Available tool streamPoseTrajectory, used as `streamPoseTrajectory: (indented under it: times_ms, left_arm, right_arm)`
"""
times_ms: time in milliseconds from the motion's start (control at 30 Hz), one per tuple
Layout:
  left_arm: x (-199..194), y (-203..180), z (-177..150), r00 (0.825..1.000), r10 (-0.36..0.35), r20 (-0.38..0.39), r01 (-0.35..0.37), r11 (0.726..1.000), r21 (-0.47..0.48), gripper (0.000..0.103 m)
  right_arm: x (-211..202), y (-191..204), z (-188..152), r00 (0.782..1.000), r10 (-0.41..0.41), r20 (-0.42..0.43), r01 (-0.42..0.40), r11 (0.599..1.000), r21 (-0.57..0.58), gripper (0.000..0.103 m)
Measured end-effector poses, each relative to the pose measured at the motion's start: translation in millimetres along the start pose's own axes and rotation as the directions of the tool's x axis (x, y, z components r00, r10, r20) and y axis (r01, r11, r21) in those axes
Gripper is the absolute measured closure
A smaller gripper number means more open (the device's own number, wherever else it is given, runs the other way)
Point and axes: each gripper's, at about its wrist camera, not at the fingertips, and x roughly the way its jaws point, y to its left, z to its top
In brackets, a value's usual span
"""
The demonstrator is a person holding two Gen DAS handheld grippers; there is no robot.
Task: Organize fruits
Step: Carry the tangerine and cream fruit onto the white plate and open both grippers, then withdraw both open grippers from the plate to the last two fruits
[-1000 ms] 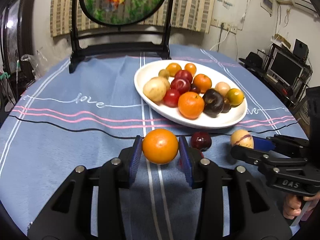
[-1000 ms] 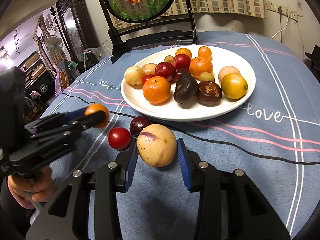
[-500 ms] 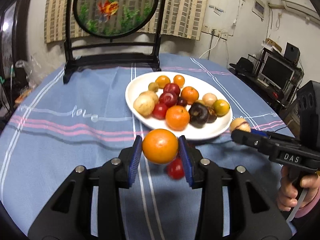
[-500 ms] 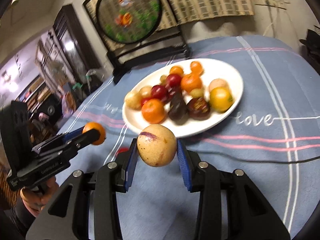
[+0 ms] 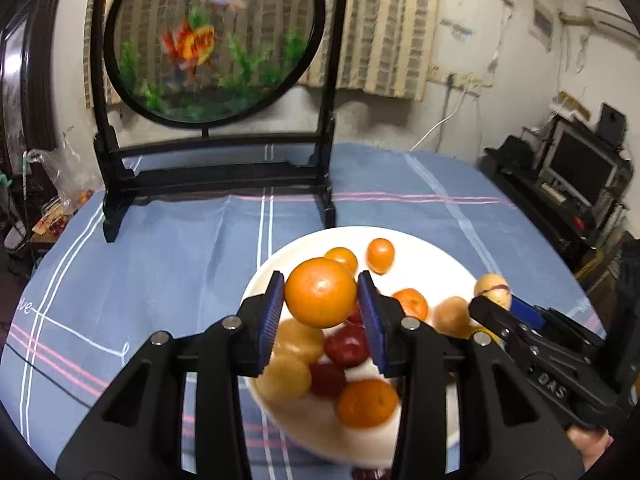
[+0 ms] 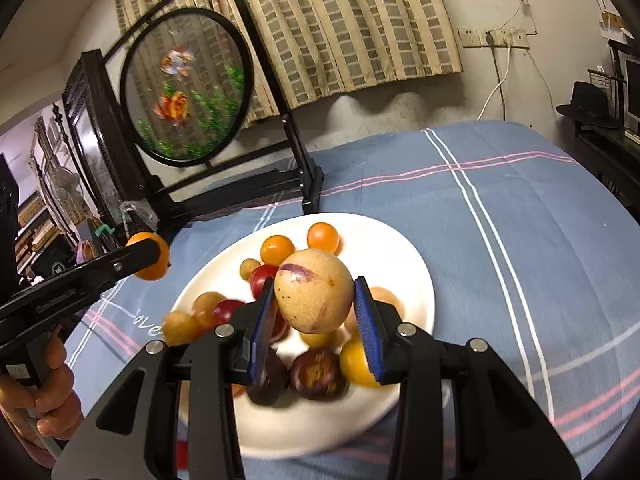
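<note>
My left gripper (image 5: 321, 312) is shut on an orange (image 5: 320, 292) and holds it in the air over the white plate (image 5: 436, 256), which carries several mixed fruits. My right gripper (image 6: 315, 320) is shut on a tan round fruit with a purple mark (image 6: 314, 292), also above the white plate (image 6: 416, 276). The left wrist view shows the right gripper (image 5: 494, 294) at the right with the tan fruit (image 5: 493, 285). In the right wrist view the left gripper (image 6: 150, 256) stands at the left with the orange (image 6: 154, 264), beside the plate.
A black stand with a round goldfish panel (image 5: 208, 40) rises at the far side of the blue striped tablecloth (image 5: 160, 248). A person's hand (image 6: 36, 396) grips the left handle. A red fruit (image 6: 182, 454) lies on the cloth by the plate's near rim. Shelves and a monitor (image 5: 580, 168) stand at the right.
Both grippers rose off the cloth with their fruits and moved forward over the plate. The plate now lies under them, and the loose small fruits have dropped behind.
</note>
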Motion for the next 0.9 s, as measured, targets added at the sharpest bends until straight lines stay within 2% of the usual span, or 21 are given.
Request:
streamPoseTrajectory:
  times_ms: [100,233,300,333,433,500,567,667,767,900]
  left_arm:
    - [31.1,1.9,3.5,0.998,0.014,-0.069,-0.015,1.0,-0.014,0.065]
    - [48.2,0.3,5.0,0.995,0.018,-0.103,-0.019,1.0,-0.008,0.064]
    - [47.2,1.3,6.0,0.996,0.026,-0.089,-0.027,1.0,-0.01,0.05]
    - [43.9,2.7,6.5,0.997,0.042,-0.068,-0.044,0.999,-0.015,0.036]
    - [32.5,5.3,7.1,0.998,0.042,-0.039,-0.043,0.999,-0.017,0.033]
    - [20.1,8.8,5.7,0.999,0.041,-0.026,-0.042,0.999,-0.034,0.027]
    - [3.5,11.7,0.9,0.999,0.04,-0.004,-0.04,0.998,-0.048,0.018]
    - [-25.1,12.4,-8.5,0.999,0.032,0.037,-0.03,0.998,-0.047,0.011]
    - [-53.3,11.3,-27.0,0.998,0.021,0.052,-0.019,0.999,-0.031,0.007]
    - [-84.5,14.5,-68.1,0.998,-0.021,0.06,0.022,1.0,-0.01,0.004]
  right_arm:
    - [20.8,-5.6,8.0,0.999,-0.018,-0.037,0.019,1.0,0.02,0.064]
    - [35.4,-10.7,9.1,0.998,-0.014,-0.063,0.016,1.0,0.027,0.064]
    - [39.5,-12.0,8.5,0.998,-0.008,-0.07,0.009,1.0,0.023,0.064]
    - [40.7,-12.0,8.8,0.997,-0.003,-0.074,0.005,1.0,0.022,0.063]
    - [44.3,-11.9,9.8,0.995,0.006,-0.098,-0.003,0.999,0.032,0.061]
    - [42.0,-10.8,10.6,0.995,0.007,-0.099,-0.004,1.0,0.029,0.061]
    - [34.3,-7.6,11.5,0.997,-0.007,-0.079,0.009,1.0,0.017,0.044]
    - [16.6,-2.1,12.6,0.999,-0.02,-0.028,0.021,1.0,0.003,0.042]
    - [-2.5,5.6,9.1,0.999,-0.004,-0.033,0.004,1.0,-0.002,0.042]
    - [-33.7,23.0,-12.9,0.999,0.023,-0.048,-0.025,0.998,-0.051,0.042]
